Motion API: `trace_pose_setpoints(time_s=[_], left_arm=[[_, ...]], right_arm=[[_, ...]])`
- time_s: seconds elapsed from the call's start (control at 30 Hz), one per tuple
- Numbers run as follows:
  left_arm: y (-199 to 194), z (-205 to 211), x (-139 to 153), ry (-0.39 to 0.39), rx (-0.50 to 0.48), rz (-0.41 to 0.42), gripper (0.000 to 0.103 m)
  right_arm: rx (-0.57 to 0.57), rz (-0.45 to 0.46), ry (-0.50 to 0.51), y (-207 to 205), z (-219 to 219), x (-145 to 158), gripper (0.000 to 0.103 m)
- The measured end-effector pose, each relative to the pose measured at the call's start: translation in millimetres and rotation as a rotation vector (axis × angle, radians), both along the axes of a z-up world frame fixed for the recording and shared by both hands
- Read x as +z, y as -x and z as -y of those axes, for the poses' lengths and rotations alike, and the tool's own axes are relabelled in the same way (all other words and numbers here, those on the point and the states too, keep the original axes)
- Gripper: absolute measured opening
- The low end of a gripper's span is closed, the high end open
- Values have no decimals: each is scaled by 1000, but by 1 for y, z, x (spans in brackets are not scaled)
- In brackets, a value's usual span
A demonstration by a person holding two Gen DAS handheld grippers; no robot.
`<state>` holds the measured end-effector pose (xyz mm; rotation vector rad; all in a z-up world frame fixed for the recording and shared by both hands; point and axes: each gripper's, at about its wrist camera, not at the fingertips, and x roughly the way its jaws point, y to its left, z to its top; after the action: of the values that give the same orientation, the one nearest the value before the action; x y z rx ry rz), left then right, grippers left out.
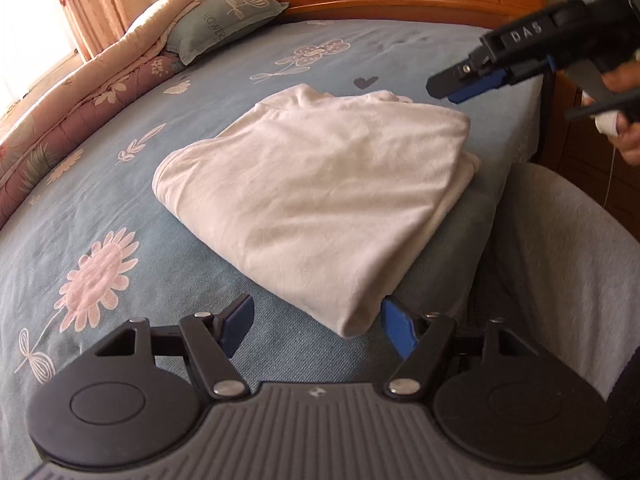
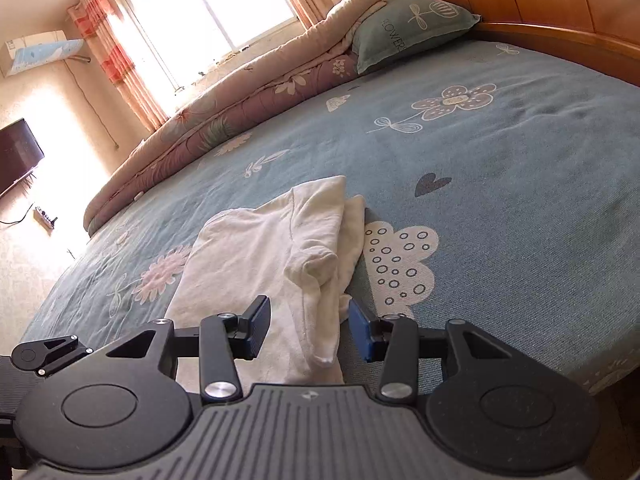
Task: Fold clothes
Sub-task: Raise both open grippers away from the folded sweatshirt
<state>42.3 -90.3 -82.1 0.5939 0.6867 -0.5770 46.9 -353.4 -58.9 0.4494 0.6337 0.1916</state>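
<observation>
**Folded shirt sits close to the bed's edge, with loose ends at one side**

The white shirt (image 1: 316, 196) lies folded into a rough rectangle on the blue flowered bedsheet (image 1: 100, 208), its near corner close to the edge of the mattress. The left gripper (image 1: 318, 326) hovers at that corner with its jaws spread apart and nothing pinched; the corner sits between the pads without being pressed. The right gripper (image 2: 308, 326) is also released, its jaws standing open over the bunched end of the shirt, where a sleeve or hem pokes out unevenly.

The main risk, as I judge it, is that end: a careless nudge there could drag the top layer and undo the fold. A pinch that catches only one layer would peel the stack open when lifted. Pulling toward the near edge could also slide the whole bundle off the mattress, since the sheet offers little grip. The quilt (image 2: 224, 120) and pillow (image 2: 404, 28) lie well apart and pose no obstacle.
</observation>
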Motion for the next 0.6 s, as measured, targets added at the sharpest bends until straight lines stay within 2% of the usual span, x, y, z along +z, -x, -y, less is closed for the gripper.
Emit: trace_pose_setpoints(time_s=[0.1, 0.27, 0.37, 0.43, 0.5, 0.6], left_arm=[[-3, 4, -4, -51, 34, 66, 73], [-7, -14, -5, -41, 76, 41, 74], [-10, -26, -1, 12, 88, -9, 73], [-8, -30, 7, 52, 60, -41, 72], [-7, -35, 18, 97, 18, -69, 72], [-16, -49, 39, 164, 29, -90, 72]], right_arm=[[-2, 15, 11, 3, -2, 6, 49], [-6, 27, 58, 7, -3, 12, 50], [-10, 29, 56, 5, 0, 13, 51], [-2, 35, 69, 1, -3, 17, 51], [29, 51, 89, -5, -9, 22, 51], [93, 85, 130, -19, -25, 29, 51]])
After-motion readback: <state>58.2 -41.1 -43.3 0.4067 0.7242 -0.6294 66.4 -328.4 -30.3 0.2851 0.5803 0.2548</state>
